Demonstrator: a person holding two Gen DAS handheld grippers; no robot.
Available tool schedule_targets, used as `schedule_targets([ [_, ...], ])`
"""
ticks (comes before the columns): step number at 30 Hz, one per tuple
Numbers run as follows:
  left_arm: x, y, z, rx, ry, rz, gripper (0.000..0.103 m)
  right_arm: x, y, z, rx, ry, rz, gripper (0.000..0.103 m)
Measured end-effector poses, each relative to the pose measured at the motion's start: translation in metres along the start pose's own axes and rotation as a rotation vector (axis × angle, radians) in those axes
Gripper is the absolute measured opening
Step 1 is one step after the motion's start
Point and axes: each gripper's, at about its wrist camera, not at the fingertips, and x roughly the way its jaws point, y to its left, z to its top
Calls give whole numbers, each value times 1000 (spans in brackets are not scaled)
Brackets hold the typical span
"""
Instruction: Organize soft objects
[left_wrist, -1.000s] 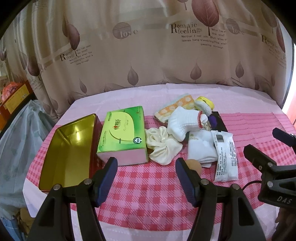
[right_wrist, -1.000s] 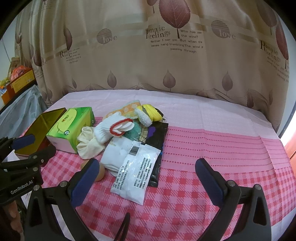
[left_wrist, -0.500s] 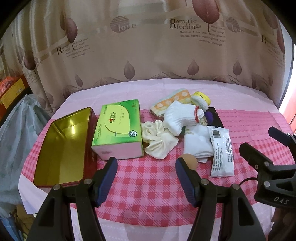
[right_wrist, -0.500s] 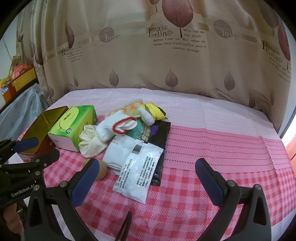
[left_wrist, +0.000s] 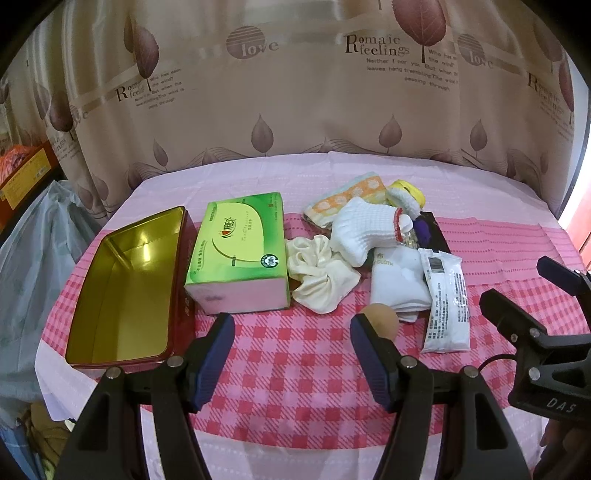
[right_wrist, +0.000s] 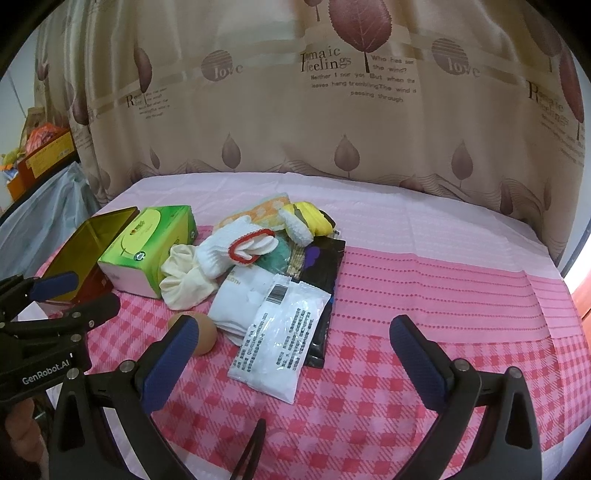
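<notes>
- Left gripper (left_wrist: 291, 347) is spread wide with nothing in it, hanging over the near edge of the table (left_wrist: 295, 369), and the right gripper (right_wrist: 291, 354) is just as wide and just as empty.
- Compared with a second ago both have pulled back and up a little: the whole pile sits lower and smaller in each view, and more of the curtain (left_wrist: 295, 92) shows. Nothing on the table has shifted.
- So I'd say sorting hasn't really started. This looks like lining up for a first pick.
- Soft stuff is heaped mid-table: cream scrunchie (left_wrist: 319, 273) touching the green tissue box (left_wrist: 238, 254), white sock (left_wrist: 364, 229) lying over it, folded white cloth (left_wrist: 399, 284) to the right, wipes packet (left_wrist: 445, 299) half on that cloth.
- Brown egg-shaped thing (left_wrist: 382, 319) sits nearest, just past the left gripper's right finger.
- Open gold tin (left_wrist: 125, 288) on the far left is empty, probably where things go.
</notes>
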Motion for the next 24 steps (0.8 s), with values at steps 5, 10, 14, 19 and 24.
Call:
schedule_targets([
  [5,1,-1,0,5,8,0,67,2,0,0,-3,8,6,103],
  [10,2,-1,0,9,12,-1,67,3,1,-1,-9,15,3,103],
  [14,4,-1,0,13,21,1,67,5,1,-2,-13,23,4,103],
  [19,5,-1,0,15,21,0,67,9,1,-4,-13,33,3,103],
  [24,5,-1,-1,15,24,0,67,12,2,-7,-14,44,0,102],
])
